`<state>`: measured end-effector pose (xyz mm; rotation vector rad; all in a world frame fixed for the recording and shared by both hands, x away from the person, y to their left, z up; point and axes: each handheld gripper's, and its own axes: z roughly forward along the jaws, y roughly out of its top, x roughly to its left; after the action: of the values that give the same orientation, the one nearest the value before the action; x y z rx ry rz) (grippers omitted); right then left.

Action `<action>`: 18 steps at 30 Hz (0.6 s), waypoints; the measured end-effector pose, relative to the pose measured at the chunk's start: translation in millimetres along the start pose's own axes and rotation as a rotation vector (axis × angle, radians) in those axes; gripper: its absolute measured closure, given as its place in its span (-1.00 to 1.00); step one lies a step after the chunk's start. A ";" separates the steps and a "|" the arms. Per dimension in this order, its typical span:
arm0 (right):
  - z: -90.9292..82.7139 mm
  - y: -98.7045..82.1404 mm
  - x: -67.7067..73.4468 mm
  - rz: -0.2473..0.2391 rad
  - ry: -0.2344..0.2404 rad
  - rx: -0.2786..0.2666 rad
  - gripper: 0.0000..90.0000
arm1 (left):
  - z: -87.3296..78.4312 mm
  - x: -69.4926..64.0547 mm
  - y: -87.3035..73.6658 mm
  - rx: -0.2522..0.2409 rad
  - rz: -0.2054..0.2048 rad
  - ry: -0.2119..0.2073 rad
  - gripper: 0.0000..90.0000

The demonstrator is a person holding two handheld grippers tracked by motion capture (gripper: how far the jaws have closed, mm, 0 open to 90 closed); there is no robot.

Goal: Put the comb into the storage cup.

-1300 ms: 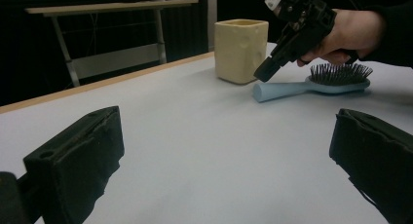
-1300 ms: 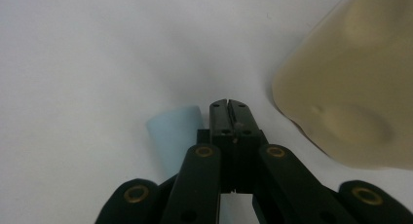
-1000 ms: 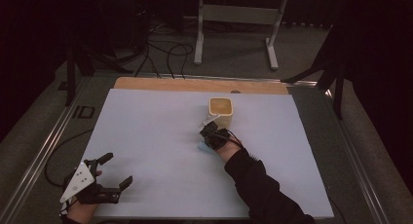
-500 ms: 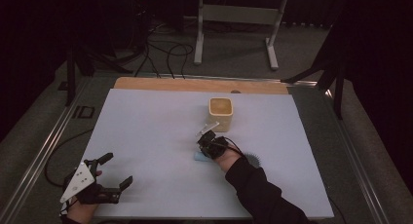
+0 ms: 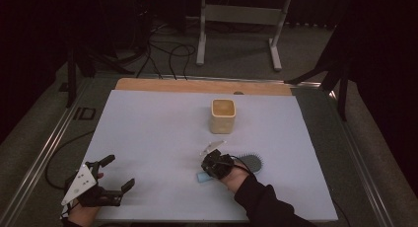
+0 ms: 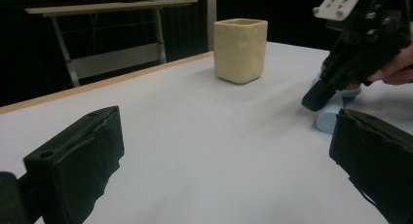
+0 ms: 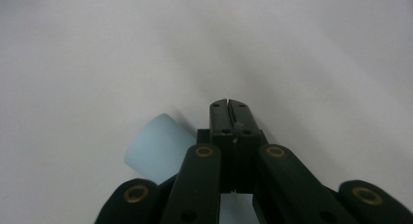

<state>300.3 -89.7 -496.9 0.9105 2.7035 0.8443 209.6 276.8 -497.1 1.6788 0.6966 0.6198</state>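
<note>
1. The right gripper (image 5: 215, 164), matte black with a grey plate on top, has its jaws pressed together with nothing seen between them.
2. A pale blue smooth cylindrical handle (image 7: 156, 146) lies on the white bench (image 5: 157, 133) just beside those jaws; its dark bristly oval brush head (image 5: 249, 162) sits behind the hand.
3. The left gripper (image 5: 114, 172) rests with jaws wide apart, empty.
4. A cream dimpled square cup (image 5: 223, 115) stands upright farther back.

Black jaws pressed together over white table (image 7: 97, 48), pale blue cylinder end (image 7: 158, 145) just left beneath them.
</note>
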 end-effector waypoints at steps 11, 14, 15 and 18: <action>7.8 6.3 5.2 0.000 0.006 -0.017 1.00 | 0.3 0.1 -0.2 0.002 -0.002 -0.001 -1.00; 8.1 5.0 4.3 0.002 0.010 -0.013 1.00 | 0.5 -0.2 0.0 0.003 0.001 -0.004 -1.00; 8.0 3.5 5.1 0.007 0.013 -0.010 1.00 | 0.5 -0.2 0.0 0.003 0.000 -0.004 -1.00; 6.0 0.2 5.8 0.011 0.018 -0.009 1.00 | 0.9 -0.1 -0.2 0.005 0.000 -0.004 -1.00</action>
<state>297.7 -83.3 -501.7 0.9210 2.7104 0.8700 210.2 276.2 -497.5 1.6840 0.6957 0.6157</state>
